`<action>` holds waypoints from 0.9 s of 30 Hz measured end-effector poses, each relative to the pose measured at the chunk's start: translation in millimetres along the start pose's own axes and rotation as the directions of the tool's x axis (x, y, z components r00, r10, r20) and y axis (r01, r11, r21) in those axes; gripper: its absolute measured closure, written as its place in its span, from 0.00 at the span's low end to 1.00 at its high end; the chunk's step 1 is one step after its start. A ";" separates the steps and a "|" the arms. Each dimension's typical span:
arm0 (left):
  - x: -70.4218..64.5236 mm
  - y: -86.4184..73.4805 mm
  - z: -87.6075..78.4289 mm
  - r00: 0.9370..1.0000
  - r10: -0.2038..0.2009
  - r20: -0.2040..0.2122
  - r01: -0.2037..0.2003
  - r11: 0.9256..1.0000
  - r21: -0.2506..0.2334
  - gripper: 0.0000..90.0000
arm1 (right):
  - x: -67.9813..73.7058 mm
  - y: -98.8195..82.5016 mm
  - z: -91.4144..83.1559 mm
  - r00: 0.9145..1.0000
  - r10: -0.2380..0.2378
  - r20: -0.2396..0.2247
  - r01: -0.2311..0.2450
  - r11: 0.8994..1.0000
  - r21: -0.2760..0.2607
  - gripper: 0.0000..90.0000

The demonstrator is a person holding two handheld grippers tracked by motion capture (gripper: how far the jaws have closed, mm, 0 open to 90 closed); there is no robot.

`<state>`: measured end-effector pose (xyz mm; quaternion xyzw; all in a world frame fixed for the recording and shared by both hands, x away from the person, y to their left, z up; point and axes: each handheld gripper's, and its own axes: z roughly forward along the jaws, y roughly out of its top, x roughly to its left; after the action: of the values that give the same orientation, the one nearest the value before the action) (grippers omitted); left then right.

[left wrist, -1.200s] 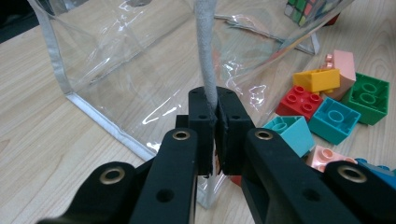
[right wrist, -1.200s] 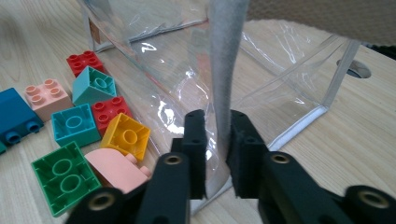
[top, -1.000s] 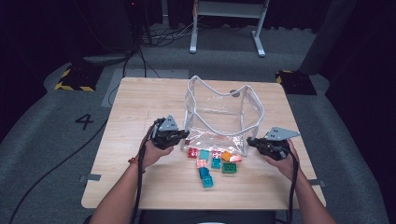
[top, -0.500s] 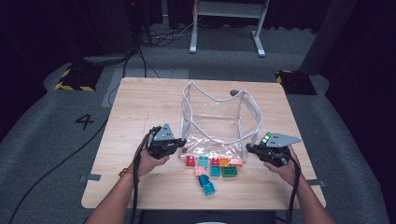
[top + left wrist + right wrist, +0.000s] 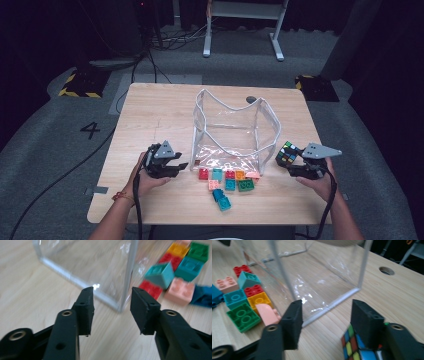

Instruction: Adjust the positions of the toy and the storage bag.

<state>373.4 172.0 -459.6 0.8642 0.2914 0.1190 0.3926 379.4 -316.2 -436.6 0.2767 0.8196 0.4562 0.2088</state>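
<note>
My left jaws (image 5: 112, 300) are spread, nothing between them, just short of the clear bag's (image 5: 226, 137) near-left corner edge. Bare surface (image 5: 150, 115) is open to the left. Bricks (image 5: 230, 181) crowd the bag's front edge. My right jaws (image 5: 327, 306) have just been opening. The puzzle cube (image 5: 352, 347) sits by one jaw, unpinched, near the right surface edge.
</note>
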 end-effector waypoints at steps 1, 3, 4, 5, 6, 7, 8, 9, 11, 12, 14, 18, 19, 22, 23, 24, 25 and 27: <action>1.6 -6.7 -0.8 1.000 -0.020 -0.013 0.020 1.000 0.013 0.54 | -2.2 -1.4 -0.6 1.000 0.003 0.007 -0.003 1.000 0.001 0.41; 2.0 -12.1 -0.7 0.999 -0.038 -0.028 0.038 0.999 0.024 0.49 | -5.9 -3.6 -1.9 1.000 0.010 0.026 -0.010 1.000 0.010 0.36; 1.9 -15.8 -0.9 0.998 -0.045 -0.040 0.047 0.998 0.035 0.41 | -10.7 -5.8 -2.5 0.998 0.019 0.058 -0.019 1.000 0.006 0.33; 1.8 -19.4 -1.2 0.997 -0.049 -0.054 0.051 0.998 0.045 0.38 | -14.7 -7.0 -3.5 0.997 0.019 0.074 -0.020 1.000 0.007 0.30; 1.7 -22.9 -1.2 0.996 -0.063 -0.061 0.066 0.997 0.046 0.28 | -22.1 -9.9 -3.8 0.995 0.039 0.096 -0.040 0.999 0.005 0.25; 2.4 -25.2 -1.8 0.996 -0.062 -0.063 0.065 0.996 0.053 0.28 | -22.1 -9.9 -3.8 0.995 0.039 0.096 -0.040 0.999 0.005 0.25; 3.3 -28.0 -2.2 0.996 -0.063 -0.069 0.067 0.996 0.056 0.26 | -24.6 -11.1 -3.6 0.994 0.055 0.092 -0.057 0.998 0.011 0.24; 3.7 -31.6 -2.1 0.995 -0.076 -0.060 0.079 0.995 0.056 0.24 | -28.4 -13.1 -3.1 0.994 0.063 0.091 -0.065 0.998 0.021 0.24; 1.5 -38.0 0.1 0.994 -0.085 -0.061 0.090 0.993 0.072 0.19 | -38.3 -21.0 1.7 0.990 0.079 0.114 -0.085 0.995 0.049 0.22; 0.8 -39.8 1.0 0.995 -0.076 -0.069 0.081 0.994 0.076 0.19 | -41.1 -23.8 4.1 0.989 0.090 0.118 -0.097 0.994 0.056 0.22; -0.2 -41.9 2.0 0.995 -0.076 -0.069 0.081 0.994 0.074 0.18 | -44.0 -26.5 6.2 0.987 0.101 0.123 -0.109 0.992 0.061 0.21; -3.5 -47.0 6.4 0.996 -0.058 -0.063 0.063 0.994 0.087 0.18 | -51.7 -35.7 17.7 0.986 0.125 0.115 -0.138 0.984 0.109 0.20; -3.6 -47.3 7.5 0.997 -0.050 -0.067 0.056 0.994 0.097 0.18 | -54.8 -41.7 25.4 0.984 0.148 0.102 -0.160 0.979 0.123 0.20; -3.3 -47.9 10.0 0.997 -0.060 -0.054 0.065 0.993 0.096 0.17 | -57.3 -48.4 35.0 0.982 0.156 0.104 -0.170 0.975 0.142 0.22; -3.2 -48.1 10.0 0.997 -0.055 -0.056 0.060 0.994 0.094 0.17 | -57.3 -48.4 35.0 0.982 0.156 0.104 -0.170 0.975 0.142 0.22; -2.8 -48.1 10.1 0.997 -0.056 -0.048 0.060 0.994 0.095 0.17 | -57.7 -50.6 37.3 0.982 0.160 0.099 -0.172 0.976 0.136 0.26; -2.7 -48.2 10.4 0.997 -0.058 -0.043 0.062 0.994 0.094 0.17 | -57.8 -51.6 38.2 0.983 0.157 0.094 -0.169 0.976 0.135 0.28; -2.2 -48.0 10.4 0.998 -0.053 -0.041 0.057 0.994 0.097 0.16 | -56.4 -52.9 40.6 0.983 0.149 0.103 -0.163 0.976 0.142 0.34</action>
<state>356.5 189.4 -502.3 0.8716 0.3281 0.1104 0.3471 432.5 -349.7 -497.4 0.3757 0.8168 0.3951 0.1884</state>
